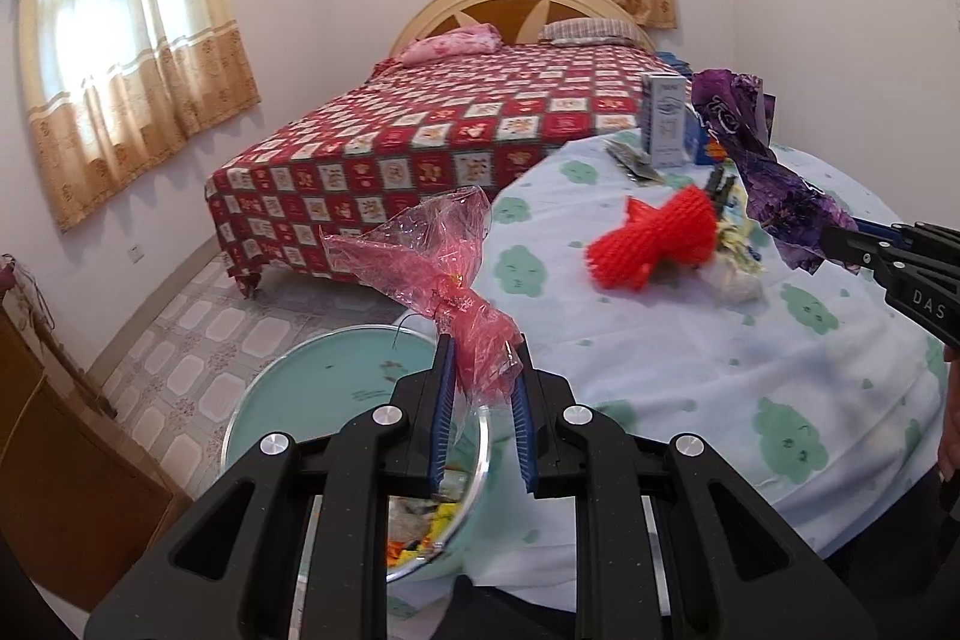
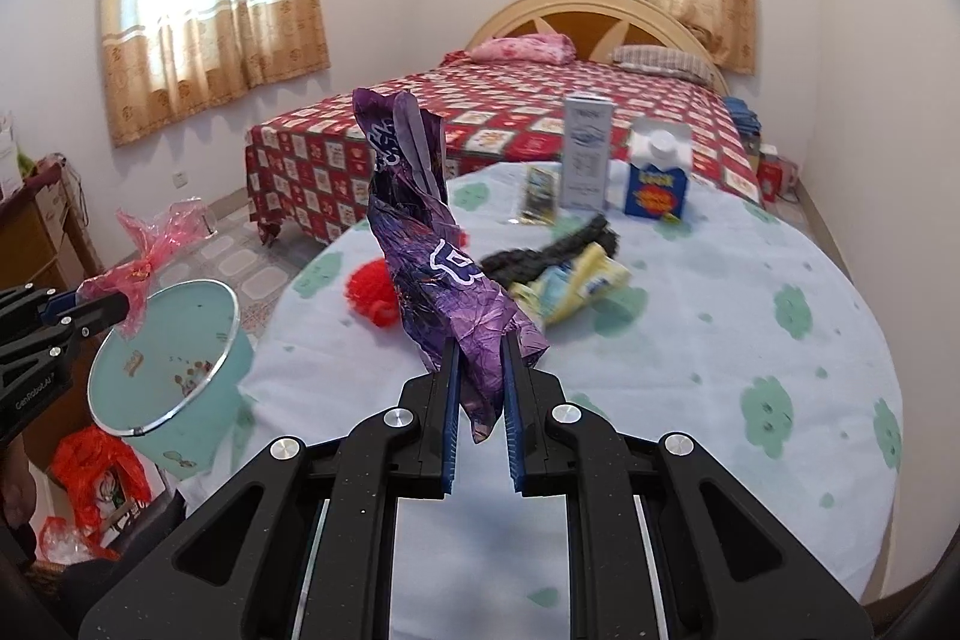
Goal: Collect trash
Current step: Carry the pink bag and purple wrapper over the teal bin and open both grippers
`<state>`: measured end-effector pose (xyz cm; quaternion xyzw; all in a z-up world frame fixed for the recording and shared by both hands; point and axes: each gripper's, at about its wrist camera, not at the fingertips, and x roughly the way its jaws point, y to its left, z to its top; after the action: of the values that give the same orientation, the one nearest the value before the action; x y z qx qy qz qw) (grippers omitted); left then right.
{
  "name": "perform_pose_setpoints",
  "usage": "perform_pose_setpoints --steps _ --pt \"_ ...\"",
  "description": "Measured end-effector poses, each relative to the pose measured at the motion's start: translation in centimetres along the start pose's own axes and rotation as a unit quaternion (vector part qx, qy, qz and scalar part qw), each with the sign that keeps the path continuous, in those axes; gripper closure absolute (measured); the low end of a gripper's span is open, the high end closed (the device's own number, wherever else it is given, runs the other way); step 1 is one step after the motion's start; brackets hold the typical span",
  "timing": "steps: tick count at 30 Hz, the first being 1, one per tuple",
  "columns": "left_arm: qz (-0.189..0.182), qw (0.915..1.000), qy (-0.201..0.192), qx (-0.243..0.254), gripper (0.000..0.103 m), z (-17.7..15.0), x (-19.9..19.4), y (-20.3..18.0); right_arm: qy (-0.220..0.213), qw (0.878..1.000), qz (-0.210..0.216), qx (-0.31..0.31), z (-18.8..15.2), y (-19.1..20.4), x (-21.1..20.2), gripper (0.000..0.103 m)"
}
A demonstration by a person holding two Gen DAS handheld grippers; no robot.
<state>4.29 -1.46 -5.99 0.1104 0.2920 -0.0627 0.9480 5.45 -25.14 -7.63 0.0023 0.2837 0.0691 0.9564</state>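
Left wrist view first: we see the left hand-held gripper [image 1: 483, 358] clenched on a crumpled pink plastic wrapper [image 1: 438, 268], which sticks up from between the blue pads. Below it stands a pale green trash bin [image 1: 312, 400] with a metal rim, beside the counter [image 1: 750, 370]; some coloured scraps lie inside the bin. The counter has a light cloth with green shapes. On it we see a red knobby object [image 1: 648, 235], a white box [image 1: 663, 121] standing upright, and some yellow and dark scraps near the red object. At the right edge the right hand-held gripper [image 1: 840, 244] comes in, grasping a purple foil wrapper [image 1: 756, 154] above the counter.

Right wrist view next: we see the right hand-held gripper [image 2: 480, 346] clenched on the purple foil wrapper [image 2: 432, 244], which stands up over the counter [image 2: 690, 370]. At the left, the left hand-held gripper [image 2: 123, 307] holds the pink plastic wrapper [image 2: 156, 244] just above the rim of the trash bin [image 2: 174, 364]. Behind the counter is a bed [image 2: 480, 112] with a red checked cover.
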Motion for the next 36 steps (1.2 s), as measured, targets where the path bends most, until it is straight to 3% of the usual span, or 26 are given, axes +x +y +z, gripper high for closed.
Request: perform_pose_setpoints --steps 36 --pt "0.063 0.9962 -0.002 -0.060 0.085 -2.8 -0.5 10.3 0.030 0.994 0.039 -0.100 2.2 11.4 4.3 0.089"
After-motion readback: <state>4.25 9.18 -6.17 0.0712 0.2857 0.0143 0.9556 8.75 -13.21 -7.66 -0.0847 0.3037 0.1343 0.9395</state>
